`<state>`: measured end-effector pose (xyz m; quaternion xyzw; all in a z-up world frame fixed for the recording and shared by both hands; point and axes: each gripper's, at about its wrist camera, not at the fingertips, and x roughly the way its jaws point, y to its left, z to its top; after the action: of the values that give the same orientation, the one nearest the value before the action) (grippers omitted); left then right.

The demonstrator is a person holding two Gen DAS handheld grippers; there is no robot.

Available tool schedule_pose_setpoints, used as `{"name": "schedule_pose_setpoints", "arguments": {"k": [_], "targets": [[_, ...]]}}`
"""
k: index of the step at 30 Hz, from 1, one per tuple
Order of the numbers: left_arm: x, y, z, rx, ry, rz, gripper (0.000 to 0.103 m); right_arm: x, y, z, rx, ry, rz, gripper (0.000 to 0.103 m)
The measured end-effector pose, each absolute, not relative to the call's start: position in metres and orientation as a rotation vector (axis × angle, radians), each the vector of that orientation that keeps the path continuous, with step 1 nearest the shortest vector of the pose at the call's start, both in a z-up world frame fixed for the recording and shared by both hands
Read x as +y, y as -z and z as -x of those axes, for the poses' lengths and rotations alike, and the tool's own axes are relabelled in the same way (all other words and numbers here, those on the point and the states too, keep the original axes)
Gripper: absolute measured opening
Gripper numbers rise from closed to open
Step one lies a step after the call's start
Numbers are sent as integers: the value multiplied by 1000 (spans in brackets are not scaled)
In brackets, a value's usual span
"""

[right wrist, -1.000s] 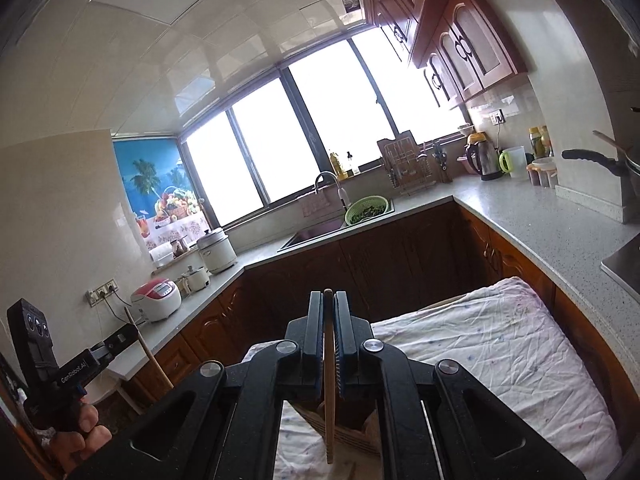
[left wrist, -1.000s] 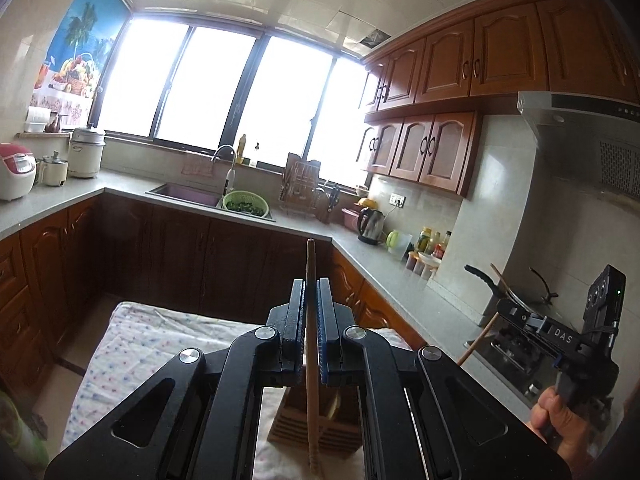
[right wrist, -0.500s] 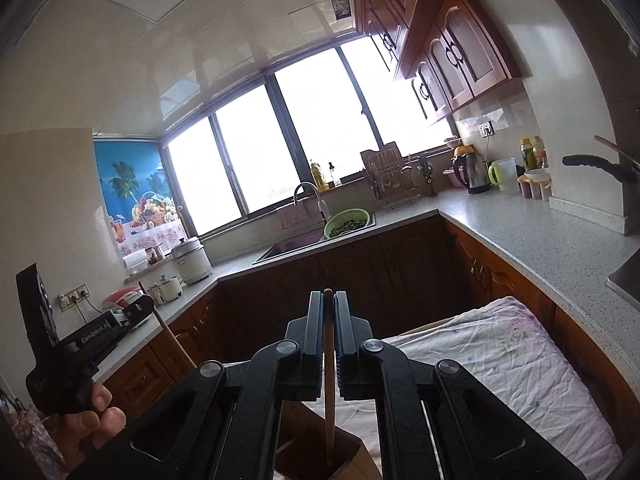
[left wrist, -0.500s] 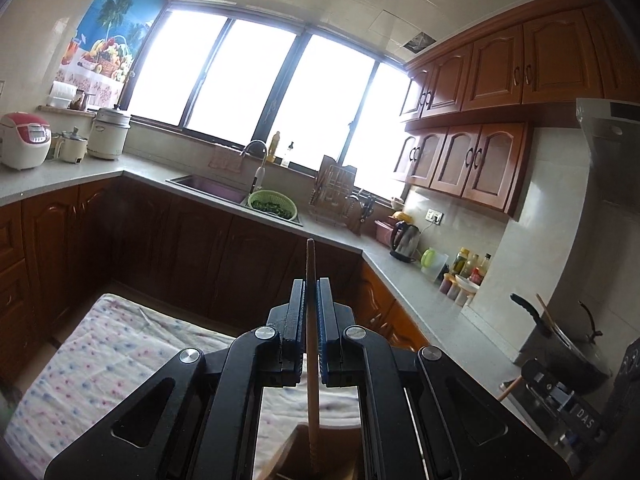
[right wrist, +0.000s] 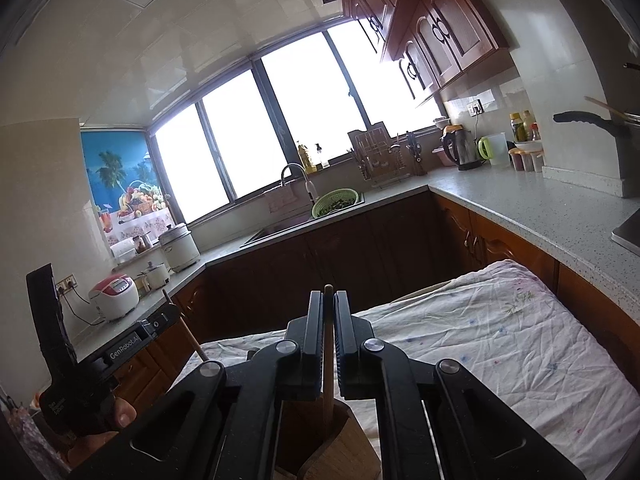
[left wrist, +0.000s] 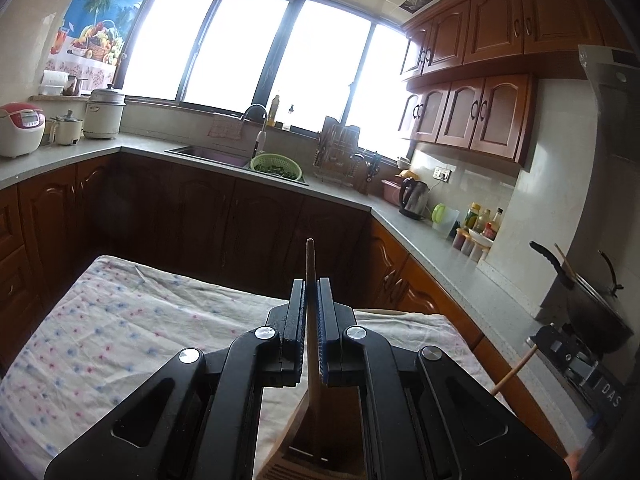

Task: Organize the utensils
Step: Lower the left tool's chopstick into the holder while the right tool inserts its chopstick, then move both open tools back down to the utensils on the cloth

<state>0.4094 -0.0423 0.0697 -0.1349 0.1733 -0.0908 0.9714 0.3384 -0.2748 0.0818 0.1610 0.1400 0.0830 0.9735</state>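
Observation:
My left gripper [left wrist: 311,292] is shut on a thin wooden utensil handle [left wrist: 310,264] that stands upright; its lower end reaches into a wooden utensil holder [left wrist: 320,456] just below the jaws. My right gripper [right wrist: 328,300] is shut on another upright wooden utensil [right wrist: 328,384], whose lower end goes down into the wooden holder [right wrist: 340,452]. The other gripper [right wrist: 132,336] shows at the left of the right wrist view with a wooden stick [right wrist: 188,332] in it, held by a hand [right wrist: 120,412]. The utensils' working ends are hidden.
The holder stands on a table under a flowered white cloth [left wrist: 120,320]. A wooden utensil [left wrist: 380,311] lies at the cloth's far edge. Grey counters [right wrist: 540,208] with brown cabinets run around it, with a sink [left wrist: 212,154], green colander [left wrist: 276,165], kettle [left wrist: 414,198] and black pan [left wrist: 592,304].
Both grippers have sunk toward the table, each still shut on its utensil. The wooden holder has risen in both views and the utensils' lower ends now sit inside it.

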Motion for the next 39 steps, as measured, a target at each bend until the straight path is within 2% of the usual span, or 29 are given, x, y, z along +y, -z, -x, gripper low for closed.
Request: {"name": "schedule_pose_setpoints", "arguments": {"k": [9, 15, 16, 17, 18, 19, 20, 22, 23, 24, 25, 26, 39], "targets": [[-42, -64, -413, 391, 194, 259, 5, -278, -81, -346, 332, -171, -345, 6], [-39, -67, -413, 410, 209, 252, 7, -279, -81, -348, 353, -180, -354, 13], [-37, -67, -412, 415, 211, 257, 17, -280, -81, -347, 352, -181, -359, 19], [-35, -68, -410, 416, 209, 262, 25, -280, -81, -345, 351, -181, -366, 31], [-32, -69, -407, 411, 201, 266, 42, -282, -82, -343, 347, -185, -374, 40], [-29, -71, -402, 405, 191, 271, 52, -283, -83, -341, 343, -184, -380, 55], [-26, -72, -398, 398, 189, 277, 63, -283, -84, -338, 339, -184, -384, 59], [-21, -76, -387, 389, 194, 276, 71, -284, -86, -333, 340, -190, -395, 60], [-19, -78, -382, 390, 186, 270, 77, -286, -86, -330, 344, -198, -405, 67], [-16, -79, -376, 393, 175, 269, 89, -287, -87, -326, 346, -203, -416, 73], [-11, -80, -369, 387, 169, 275, 91, -289, -87, -321, 343, -211, -429, 86], [-6, -80, -362, 384, 168, 281, 91, -291, -87, -315, 336, -222, -440, 94], [28, -57, -270, 501, 131, 301, 92, -295, -79, -227, 366, -233, -432, 95]]}}
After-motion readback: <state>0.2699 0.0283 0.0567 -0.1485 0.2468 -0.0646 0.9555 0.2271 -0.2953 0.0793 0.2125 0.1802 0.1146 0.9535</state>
